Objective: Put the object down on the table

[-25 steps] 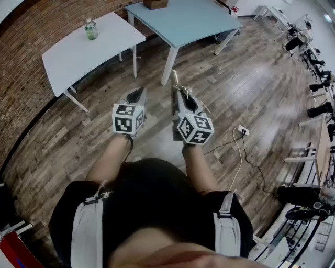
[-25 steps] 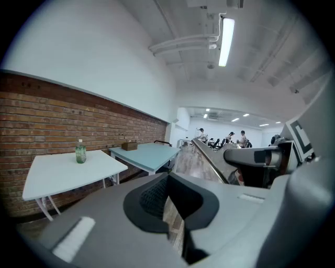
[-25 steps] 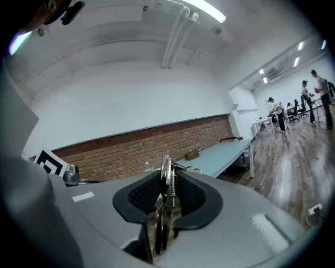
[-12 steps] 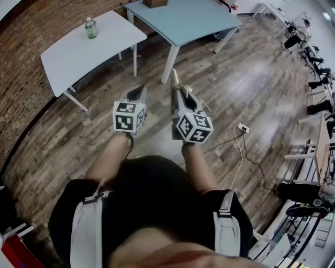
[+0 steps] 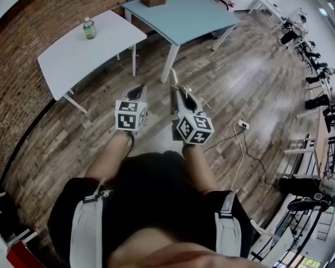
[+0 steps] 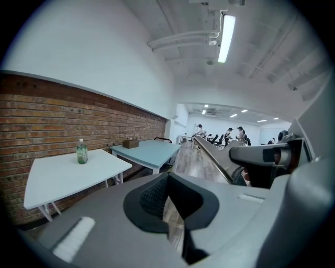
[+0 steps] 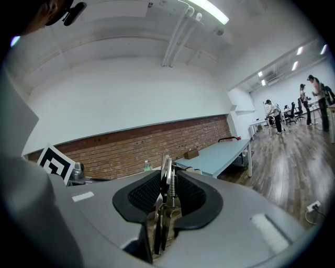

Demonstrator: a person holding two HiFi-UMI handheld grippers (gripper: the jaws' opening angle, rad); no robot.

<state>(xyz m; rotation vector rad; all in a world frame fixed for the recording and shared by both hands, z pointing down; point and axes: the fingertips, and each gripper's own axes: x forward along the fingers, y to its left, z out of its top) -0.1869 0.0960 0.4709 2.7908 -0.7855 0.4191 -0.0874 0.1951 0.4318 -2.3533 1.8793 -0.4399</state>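
My right gripper (image 5: pixel 180 99) is closed narrowly on a metal tool (image 7: pixel 167 180) and holds it upright at frame centre, over the floor, I think for safe carrying. My left gripper (image 6: pixel 168 201) is slightly open and empty. The white table (image 5: pixel 78 57), upper left, is well apart.

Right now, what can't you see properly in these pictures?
- The metal tool: in the right gripper view, the right gripper covers its lower part, so its kind is unclear.
- The bottle: in the head view, its label is too small to read.
- The brown box: in the head view, it is cut off by the top edge.
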